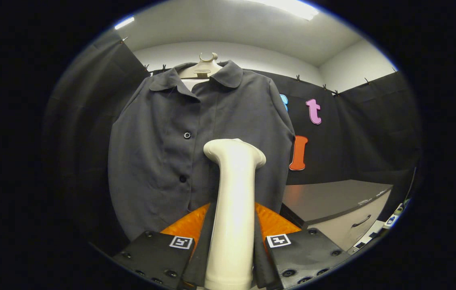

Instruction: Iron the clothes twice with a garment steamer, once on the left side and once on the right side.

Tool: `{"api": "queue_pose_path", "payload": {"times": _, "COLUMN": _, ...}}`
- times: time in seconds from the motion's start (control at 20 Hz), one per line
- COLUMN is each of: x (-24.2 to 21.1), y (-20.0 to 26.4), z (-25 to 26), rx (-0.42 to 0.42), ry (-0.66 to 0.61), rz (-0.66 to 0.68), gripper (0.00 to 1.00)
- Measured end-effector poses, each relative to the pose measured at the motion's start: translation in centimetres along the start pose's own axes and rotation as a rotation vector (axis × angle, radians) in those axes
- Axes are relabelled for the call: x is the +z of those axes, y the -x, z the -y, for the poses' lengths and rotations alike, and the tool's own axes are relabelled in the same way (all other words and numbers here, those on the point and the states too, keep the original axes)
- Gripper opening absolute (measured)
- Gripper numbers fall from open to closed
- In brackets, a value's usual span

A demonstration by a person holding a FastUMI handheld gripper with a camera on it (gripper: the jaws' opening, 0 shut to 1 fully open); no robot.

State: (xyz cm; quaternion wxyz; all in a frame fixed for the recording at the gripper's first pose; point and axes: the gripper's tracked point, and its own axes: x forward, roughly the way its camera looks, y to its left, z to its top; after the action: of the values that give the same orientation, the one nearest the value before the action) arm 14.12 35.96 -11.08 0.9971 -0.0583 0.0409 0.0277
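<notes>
The jaws of the gripper (232, 237) are closing on the handle of the garment steamer (232, 209), one finger pressing each side of the pale shaft, so the steamer is standing upright between them with its flared head uppermost. The head is sitting in front of the lower middle of the shirt (163, 161), just to the side of the button line; whether it is touching the cloth cannot be told. The shirt, dark grey with a rounded collar and two visible buttons (187, 135), is hanging buttoned on a pale hanger (203, 68) against the black booth wall. A desk (332, 201) with a drawer is standing off to one side, well apart from the shirt. Judged from this position, a steaming pass is in hand or about to begin near the centre front. The next move is calling for the head to be carried over one half of the shirt and run along it, staying close to the fabric, then repeated on the other half.
</notes>
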Motion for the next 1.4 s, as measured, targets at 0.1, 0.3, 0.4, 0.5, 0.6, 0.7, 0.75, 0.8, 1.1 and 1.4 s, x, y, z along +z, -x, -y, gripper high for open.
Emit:
{"api": "queue_pose_path", "payload": {"times": 0.1, "x": -1.8, "y": 0.6, "z": -0.1, "rx": 0.001, "ry": -0.008, "rz": -0.028, "gripper": 0.52}}
{"api": "queue_pose_path", "payload": {"times": 0.3, "x": -5.3, "y": 2.2, "z": 0.0, "rx": 0.001, "ry": -0.009, "rz": -0.078, "gripper": 0.52}}
{"api": "queue_pose_path", "payload": {"times": 0.4, "x": -6.8, "y": 3.0, "z": -0.1, "rx": 0.008, "ry": -0.013, "rz": -0.100, "gripper": 0.53}}
{"api": "queue_pose_path", "payload": {"times": 0.5, "x": -8.1, "y": 3.5, "z": -0.2, "rx": 0.010, "ry": -0.018, "rz": -0.128, "gripper": 0.53}}
{"api": "queue_pose_path", "payload": {"times": 0.6, "x": -9.0, "y": 4.0, "z": -0.2, "rx": 0.011, "ry": -0.020, "rz": -0.148, "gripper": 0.53}}
{"api": "queue_pose_path", "payload": {"times": 0.7, "x": -9.7, "y": 4.3, "z": -0.3, "rx": 0.011, "ry": -0.024, "rz": -0.163, "gripper": 0.52}}
{"api": "queue_pose_path", "payload": {"times": 0.75, "x": -9.9, "y": 4.3, "z": -0.2, "rx": 0.011, "ry": -0.026, "rz": -0.168, "gripper": 0.53}}
{"api": "queue_pose_path", "payload": {"times": 0.8, "x": -10.1, "y": 4.5, "z": -0.2, "rx": 0.009, "ry": -0.027, "rz": -0.174, "gripper": 0.53}}
{"api": "queue_pose_path", "payload": {"times": 1.1, "x": -10.0, "y": 4.9, "z": -0.3, "rx": 0.004, "ry": -0.030, "rz": -0.175, "gripper": 0.53}}
{"api": "queue_pose_path", "payload": {"times": 1.4, "x": -3.9, "y": 5.0, "z": -1.3, "rx": 0.033, "ry": -0.064, "rz": -0.055, "gripper": 0.52}}
